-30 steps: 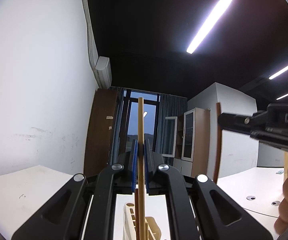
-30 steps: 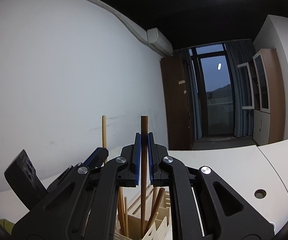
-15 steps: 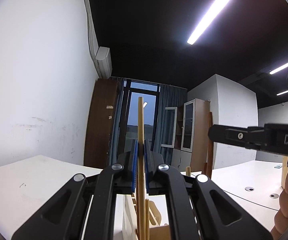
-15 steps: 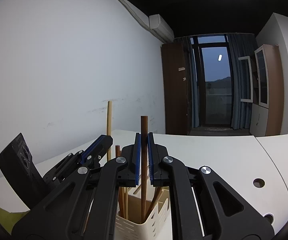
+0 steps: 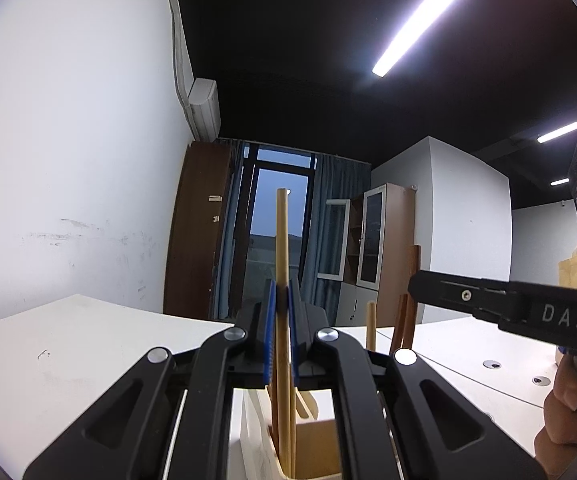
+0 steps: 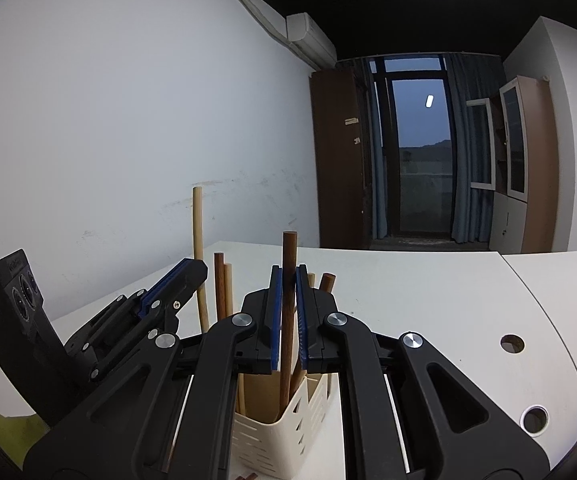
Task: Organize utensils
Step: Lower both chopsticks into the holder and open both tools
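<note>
Only rightward: holder's (image 6: 272,436) slotted wall.

Left claw (image 5: 282,344): blue pads clamped on a light wooden stick, held upright above the cream utensil holder (image 6: 272,436). Right claw (image 6: 288,316): pads clamped on a darker stick, likewise upright over the holder, just beside the left claw. A bare hand (image 5: 564,420) grips the right claw's handle.

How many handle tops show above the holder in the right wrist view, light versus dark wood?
Light handles: 3, one in the left gripper
Dark handles: 3, one in the right gripper
Total: 6
</note>
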### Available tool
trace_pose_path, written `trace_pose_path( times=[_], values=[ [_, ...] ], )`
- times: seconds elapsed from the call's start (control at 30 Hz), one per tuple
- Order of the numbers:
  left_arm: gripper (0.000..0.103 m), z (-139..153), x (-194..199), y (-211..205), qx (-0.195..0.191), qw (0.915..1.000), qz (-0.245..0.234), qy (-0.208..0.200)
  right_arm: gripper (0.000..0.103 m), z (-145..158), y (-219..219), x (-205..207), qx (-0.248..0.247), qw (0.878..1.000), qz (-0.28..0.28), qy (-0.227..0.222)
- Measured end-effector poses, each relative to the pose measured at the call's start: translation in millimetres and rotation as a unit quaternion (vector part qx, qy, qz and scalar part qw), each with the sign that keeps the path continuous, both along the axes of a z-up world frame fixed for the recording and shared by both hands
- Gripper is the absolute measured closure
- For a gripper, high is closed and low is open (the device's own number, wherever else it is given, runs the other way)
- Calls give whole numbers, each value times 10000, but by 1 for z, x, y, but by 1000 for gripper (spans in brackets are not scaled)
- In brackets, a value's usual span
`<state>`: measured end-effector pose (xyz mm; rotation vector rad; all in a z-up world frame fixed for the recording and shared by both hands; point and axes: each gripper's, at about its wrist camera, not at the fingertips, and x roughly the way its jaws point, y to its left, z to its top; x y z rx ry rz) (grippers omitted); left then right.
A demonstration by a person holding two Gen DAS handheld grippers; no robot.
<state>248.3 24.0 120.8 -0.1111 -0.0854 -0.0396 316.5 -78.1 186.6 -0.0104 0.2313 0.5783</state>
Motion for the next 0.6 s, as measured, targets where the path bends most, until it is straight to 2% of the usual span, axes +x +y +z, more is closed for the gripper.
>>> trace_pose_path(
  times=[0.17,0.2,0.23,0.37,0.6],
  values=[
    [97,-2,0,0,90,9999,8,122,94,-3,-2,1,-38,10000,7,70],
    [97,-2,0,0,104,9998,7,157,87,-2,-2,2,-44,9999,2,103],
    [97,-1,0,-1,143,9997,10,206,83,-1,-3,6,-47,9999,5,142],
    [85,1,-8,1,190,9997,21,172,83,2,-5,7,-33,9998,-58,175],
    [85,8,-23,8,206,9996,67,153,83,-2,-8,1,-38,9997,-144,211]
  ],
)
